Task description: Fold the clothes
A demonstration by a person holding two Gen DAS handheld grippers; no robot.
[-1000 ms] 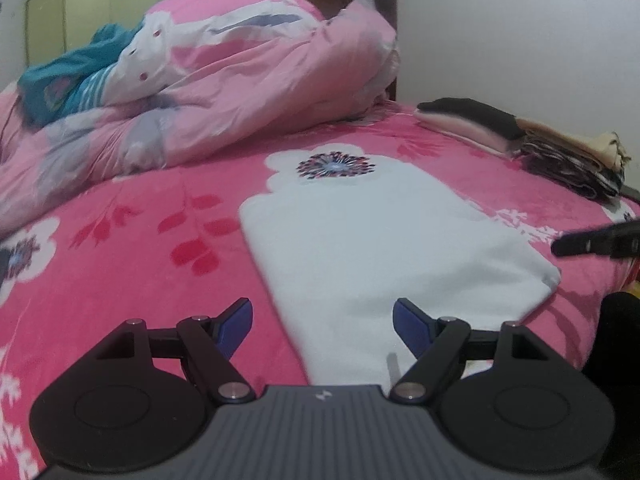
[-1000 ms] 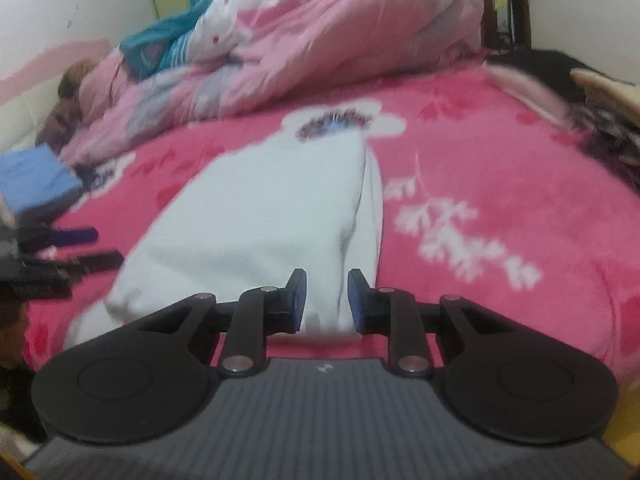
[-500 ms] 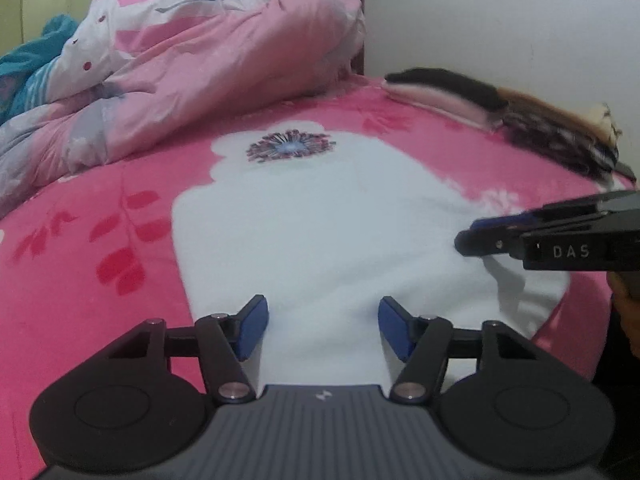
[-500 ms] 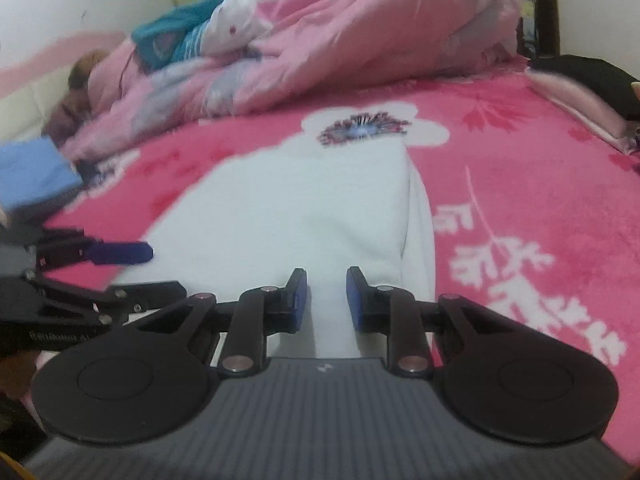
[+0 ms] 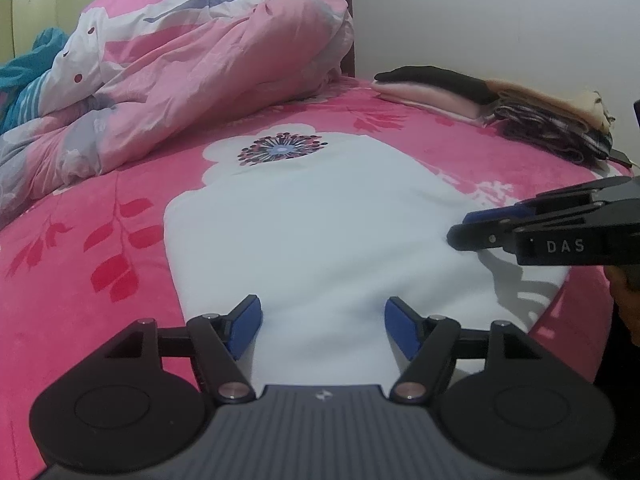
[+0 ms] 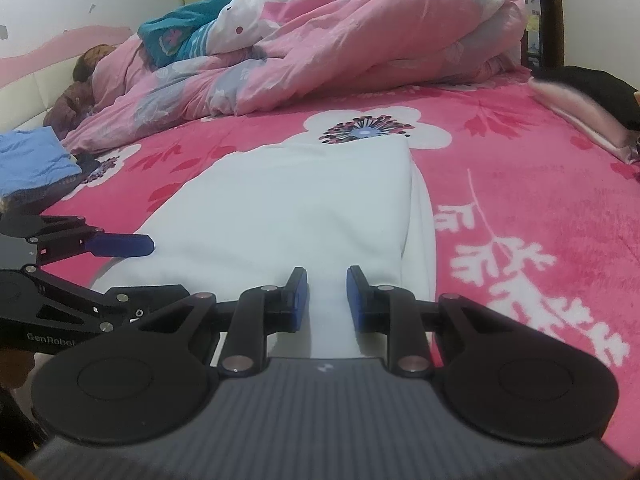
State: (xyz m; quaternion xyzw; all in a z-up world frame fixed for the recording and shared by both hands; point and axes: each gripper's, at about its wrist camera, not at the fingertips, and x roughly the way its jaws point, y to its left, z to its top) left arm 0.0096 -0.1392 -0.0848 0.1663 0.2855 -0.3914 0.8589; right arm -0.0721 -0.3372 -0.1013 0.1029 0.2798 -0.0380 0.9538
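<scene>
The white garment [image 5: 320, 240] lies flat on the pink bed [image 5: 80, 280], just in front of the printed flower [image 5: 280, 148] of the blanket, already folded into a long strip with one side doubled over.

Compared with a second ago, both tools have come down and forward over the near end of the garment. The left tool [image 5: 322, 326] has its jaws well apart. They closed a little and then opened again, and cloth lies under them but is not pinched. The right tool [image 6: 327, 300] has its jaws near together with a narrow gap, and the white cloth shows through this gap. The pads do not seem to press on it, so it is not yet gripped. This probably means that the two tools are now placed at the near edge, ready to take it and fold the strip toward the flower.

By count, there is one white garment in work and two tools. Right of the flower, at the bed's edge, there is one stack of folded clothes [image 5: 500, 100]; how many pieces it holds cannot be told. Behind the flower lies one crumpled pink quilt [image 5: 200, 60] with one teal cloth [image 6: 180, 36] on it. Far left of the flower there is one blue folded cloth [image 6: 32, 160].
</scene>
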